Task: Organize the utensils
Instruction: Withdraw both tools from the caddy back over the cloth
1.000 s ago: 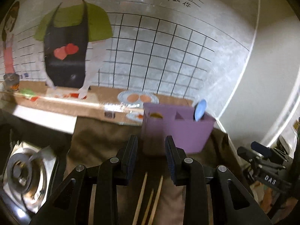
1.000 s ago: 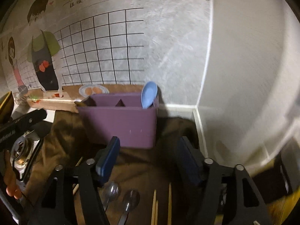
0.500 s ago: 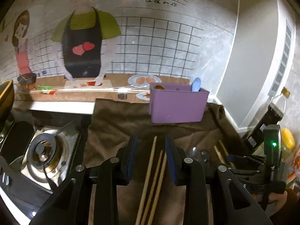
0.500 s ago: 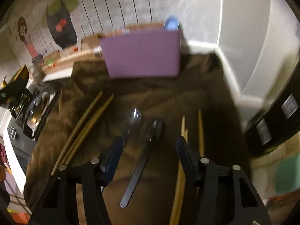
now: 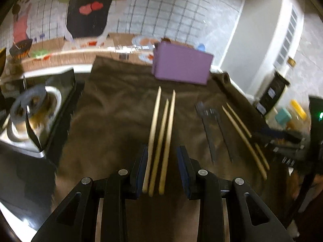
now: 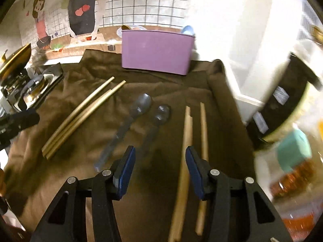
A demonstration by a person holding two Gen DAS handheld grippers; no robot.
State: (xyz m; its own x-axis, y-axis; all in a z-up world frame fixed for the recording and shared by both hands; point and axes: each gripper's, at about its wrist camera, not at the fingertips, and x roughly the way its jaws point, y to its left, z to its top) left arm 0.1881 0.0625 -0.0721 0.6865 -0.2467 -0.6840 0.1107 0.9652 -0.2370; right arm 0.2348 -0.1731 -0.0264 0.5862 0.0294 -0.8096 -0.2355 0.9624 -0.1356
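Chopsticks (image 5: 159, 139) now lie between my left hand-held gripper's (image 5: 162, 169) parted fingers; my right hand-held gripper (image 6: 159, 169), also released, has backed from the purple organizer (image 6: 156, 51) at 12 o'clock.

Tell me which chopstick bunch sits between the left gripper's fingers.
The bunch of three chopsticks, left of the spoons; the other bunch lies right of them.

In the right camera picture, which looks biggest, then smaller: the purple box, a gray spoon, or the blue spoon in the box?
1. Purple box.
2. Gray spoon, though it lies nearer the camera.
3. Blue spoon; only its tip shows above the box, so its true size is hidden.
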